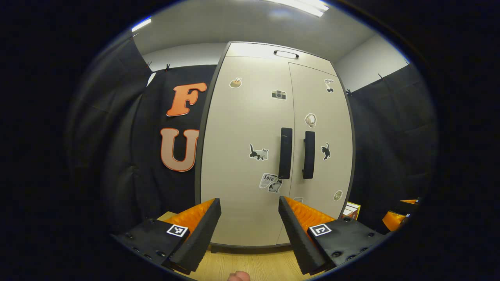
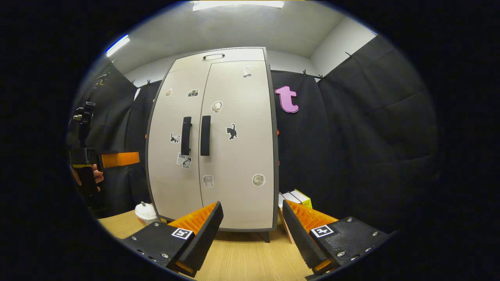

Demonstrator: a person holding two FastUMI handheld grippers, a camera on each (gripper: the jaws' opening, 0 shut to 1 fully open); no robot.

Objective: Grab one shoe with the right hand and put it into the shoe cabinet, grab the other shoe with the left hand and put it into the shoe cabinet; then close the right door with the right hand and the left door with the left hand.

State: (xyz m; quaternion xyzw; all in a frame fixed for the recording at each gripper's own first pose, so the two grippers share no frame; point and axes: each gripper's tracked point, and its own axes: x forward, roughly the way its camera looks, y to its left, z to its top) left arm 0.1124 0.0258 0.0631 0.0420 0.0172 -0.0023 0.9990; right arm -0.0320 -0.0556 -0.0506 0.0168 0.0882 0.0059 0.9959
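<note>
The pale shoe cabinet (image 1: 242, 128) stands upright straight ahead with both doors shut. Its two dark vertical handles (image 1: 285, 153) sit side by side at the centre seam, and stickers dot the doors. My left gripper (image 1: 250, 234) is open in front of the cabinet's lower part, with nothing between its fingers. In the right gripper view the same cabinet (image 2: 238, 164) is a little farther off, doors shut and handles (image 2: 205, 135) left of centre. My right gripper (image 2: 252, 234) is also open and holds nothing. The left gripper (image 2: 127, 159) and the hand holding it (image 2: 88, 175) appear at the far left edge there.
The cabinet rests on a light wooden surface (image 2: 242, 257). A white lidded cup (image 2: 145, 212) stands by its left foot, and small boxes (image 2: 297, 197) lie by its right side, also seen as a box (image 1: 351, 210). Black cloth walls surround the booth.
</note>
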